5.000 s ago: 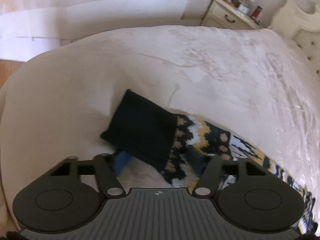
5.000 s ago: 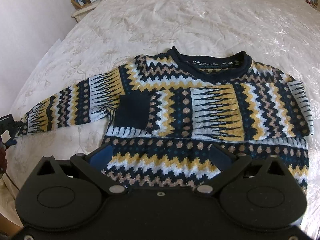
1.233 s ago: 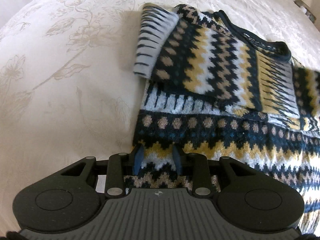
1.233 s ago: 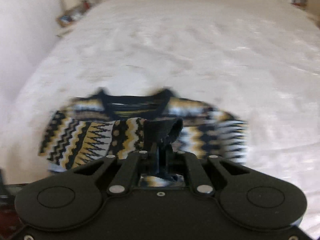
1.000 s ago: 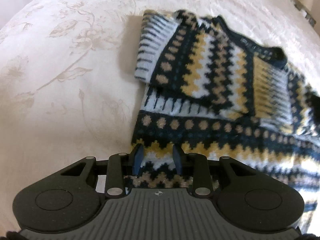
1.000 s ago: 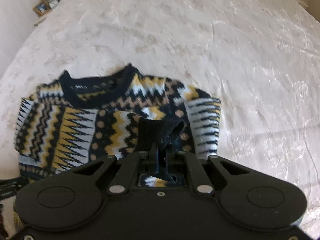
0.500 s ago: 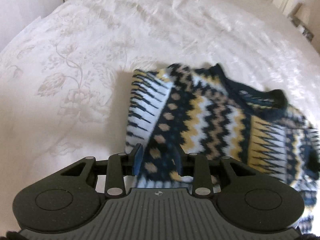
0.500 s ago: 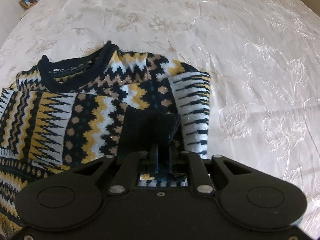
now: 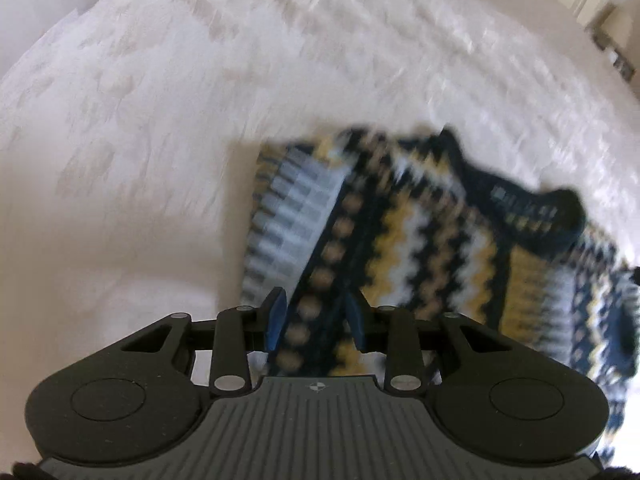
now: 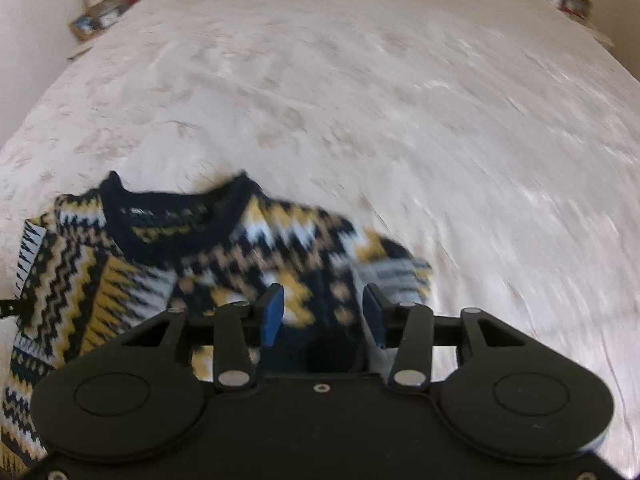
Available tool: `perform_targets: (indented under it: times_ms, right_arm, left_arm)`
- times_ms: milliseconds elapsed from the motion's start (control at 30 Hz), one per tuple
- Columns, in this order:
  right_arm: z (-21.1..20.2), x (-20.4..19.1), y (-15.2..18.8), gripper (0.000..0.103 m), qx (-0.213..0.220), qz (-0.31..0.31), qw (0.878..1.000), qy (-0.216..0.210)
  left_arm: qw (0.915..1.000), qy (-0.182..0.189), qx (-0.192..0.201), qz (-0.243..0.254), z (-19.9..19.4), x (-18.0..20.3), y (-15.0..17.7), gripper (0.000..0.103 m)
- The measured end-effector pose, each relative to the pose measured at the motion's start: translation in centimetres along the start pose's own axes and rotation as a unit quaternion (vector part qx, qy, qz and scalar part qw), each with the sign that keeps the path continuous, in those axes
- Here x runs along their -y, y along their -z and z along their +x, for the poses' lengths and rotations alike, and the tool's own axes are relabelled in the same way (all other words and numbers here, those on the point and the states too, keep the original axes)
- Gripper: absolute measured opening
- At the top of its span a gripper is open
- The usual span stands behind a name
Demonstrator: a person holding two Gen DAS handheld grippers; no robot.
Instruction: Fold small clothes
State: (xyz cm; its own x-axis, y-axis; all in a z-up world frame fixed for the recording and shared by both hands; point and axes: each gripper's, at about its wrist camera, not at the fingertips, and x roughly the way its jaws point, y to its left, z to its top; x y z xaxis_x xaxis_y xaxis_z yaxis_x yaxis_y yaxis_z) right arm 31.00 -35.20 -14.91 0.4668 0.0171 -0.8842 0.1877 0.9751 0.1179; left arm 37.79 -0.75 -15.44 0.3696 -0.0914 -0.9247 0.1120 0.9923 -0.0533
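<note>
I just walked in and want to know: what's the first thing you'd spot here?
The zigzag sweater in black, yellow and white jumps out, lying folded on the big cream bedspread. Up close sit two black tools: the left tool has sweater fabric between its blue pads, and the right tool has just been opening above it.

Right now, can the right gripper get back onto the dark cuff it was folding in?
Probably yes. The right gripper has just been opening, and the dark cuff lies between its parted blue fingers on the sweater, untouched by the pads. Nothing covers it; the blur leaves some doubt.

Navy, mustard, white zigzag sweater (image 10: 224, 264); cream bedspread (image 10: 400, 100).
</note>
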Motion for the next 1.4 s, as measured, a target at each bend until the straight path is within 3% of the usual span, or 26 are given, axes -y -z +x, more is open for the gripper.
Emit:
perform_targets:
  times_ms: [200,367,567,833,900,933,967,1067,1133,1267,1400]
  right_arm:
    - [3.2,-2.0,-3.2,0.053,0.009,-0.080,0.997,-0.016]
    - [5.5,-2.8,-4.6,0.053,-0.005,-0.126,0.992,-0.019]
    - [7.3,-3.4,-4.6,0.053,-0.026,-0.161,0.986,-0.031]
    - [9.2,-3.8,-4.6,0.054,-0.045,-0.176,0.981,-0.068]
    - [9.3,-3.6,-4.6,0.046,-0.048,-0.168,0.982,-0.078]
    - [9.2,-3.5,-4.6,0.025,-0.053,-0.163,0.981,-0.091]
    - [8.9,-3.8,-4.5,0.013,-0.052,-0.165,0.980,-0.095]
    - [7.7,-4.0,-4.4,0.010,-0.029,-0.177,0.982,-0.053]
    - [7.7,-2.7,-4.6,0.009,-0.028,-0.125,0.991,-0.034]
    - [7.9,-2.7,-4.4,0.009,-0.030,-0.108,0.993,-0.038]
    - [8.4,-2.8,-4.4,0.011,-0.035,-0.109,0.993,-0.036]
  left_arm:
    - [0.9996,0.023,0.016,0.002,1.7,1.4,-4.2,0.032]
    - [1.0000,0.006,0.006,0.000,4.5,1.8,-6.4,0.032]
    - [0.9996,-0.014,-0.023,-0.006,7.9,0.7,-7.0,0.032]
    - [0.9996,-0.021,-0.012,0.014,8.1,0.8,-6.7,0.033]
    - [0.9997,-0.021,-0.010,0.012,8.1,0.8,-6.9,0.033]
    - [0.9997,-0.021,-0.010,0.012,8.2,0.8,-6.9,0.033]
    - [0.9996,-0.021,-0.010,0.013,8.1,0.9,-6.9,0.032]
    - [0.9997,-0.019,-0.008,0.009,7.2,1.0,-7.0,0.032]
    - [0.9998,-0.018,0.003,0.002,6.0,1.0,-7.1,0.032]
    - [0.9997,-0.010,0.018,0.014,5.0,1.8,-7.3,0.032]
    - [0.9992,-0.022,-0.011,0.031,7.6,2.5,-7.7,0.033]
